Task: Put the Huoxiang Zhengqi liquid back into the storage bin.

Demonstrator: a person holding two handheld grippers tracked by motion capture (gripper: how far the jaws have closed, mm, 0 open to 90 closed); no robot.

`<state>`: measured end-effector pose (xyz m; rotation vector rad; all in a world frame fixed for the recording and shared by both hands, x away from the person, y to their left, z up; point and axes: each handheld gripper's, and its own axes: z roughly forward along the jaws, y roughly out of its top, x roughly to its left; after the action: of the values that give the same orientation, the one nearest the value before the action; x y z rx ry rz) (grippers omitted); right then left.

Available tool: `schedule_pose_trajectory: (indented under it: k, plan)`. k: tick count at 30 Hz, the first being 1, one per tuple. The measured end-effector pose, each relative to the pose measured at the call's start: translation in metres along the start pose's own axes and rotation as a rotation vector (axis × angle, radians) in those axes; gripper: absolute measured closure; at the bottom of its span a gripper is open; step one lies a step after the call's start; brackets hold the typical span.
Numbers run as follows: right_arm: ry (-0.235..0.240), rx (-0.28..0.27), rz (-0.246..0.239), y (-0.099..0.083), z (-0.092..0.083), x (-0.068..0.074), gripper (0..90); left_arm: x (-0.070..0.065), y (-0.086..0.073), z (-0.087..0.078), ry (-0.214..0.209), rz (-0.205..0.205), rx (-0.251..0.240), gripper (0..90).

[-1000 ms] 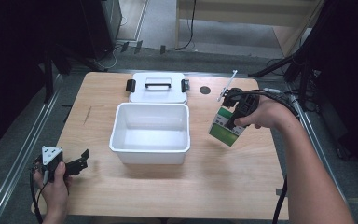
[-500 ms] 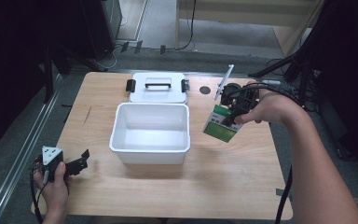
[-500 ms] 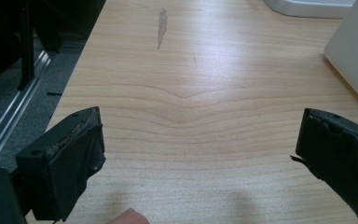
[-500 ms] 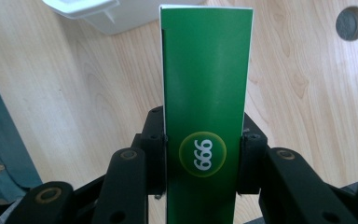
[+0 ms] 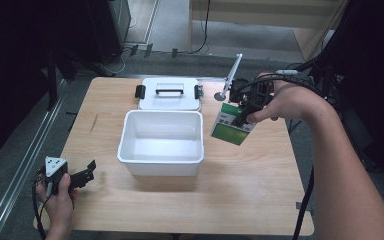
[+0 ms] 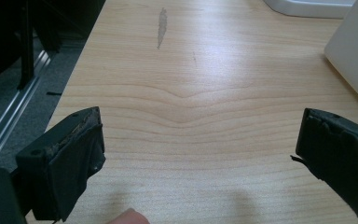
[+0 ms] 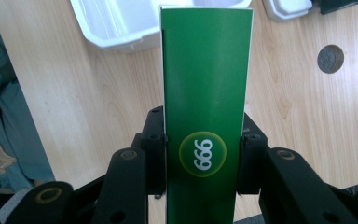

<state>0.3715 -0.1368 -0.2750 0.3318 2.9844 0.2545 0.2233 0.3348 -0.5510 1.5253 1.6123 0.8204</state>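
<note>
Over the bench: the right claw [image 5: 244,107] carries a green box [image 5: 232,127] in the air, just right of the white bin [image 5: 161,142].
Right claw: clamped on the green box, one jaw on each narrow side, as the right gripper view has it [image 7: 200,156].
Green box: tilted, its low corner clear of the bench [image 5: 260,200] and pointing down toward the bin's right rim.
Box to claw: gripped near its upper end, most of its length hanging free beyond the jaws.
Bin: open and empty; its lid [image 5: 169,93] lies flat just behind it, handle up.
Left claw: jaws apart and holding nothing [image 5: 82,173], low over the near-left corner of the bench, well apart from the bin.
Risk one: in my judgement the long free end could swing or slip, because the grip sits so far up the box.
Risk two: a low approach could knock the box's corner on the rim and shove the light bin, since nothing steadies it.
</note>
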Motion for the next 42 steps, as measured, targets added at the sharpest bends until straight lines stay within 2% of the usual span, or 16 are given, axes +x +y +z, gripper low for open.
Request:
schedule_pose_trajectory:
  k: [9,24,40,42]
  plan:
    - [-0.003,0.006,-0.039,0.024,-0.008,0.004,64.4,0.0,0.0,0.0,-0.001,-0.002,0.001,1.8]
    - [0.018,-0.01,-0.067,0.057,-0.015,0.012,64.4,0.001,0.0,0.0,-0.003,-0.004,0.002,1.8]
    - [0.033,-0.01,-0.12,0.095,-0.013,0.02,64.4,0.001,0.0,0.001,-0.005,-0.007,0.002,1.8]
    - [0.03,-0.017,-0.149,0.1,-0.01,0.021,64.4,0.001,0.0,0.001,-0.005,-0.01,0.002,1.8]
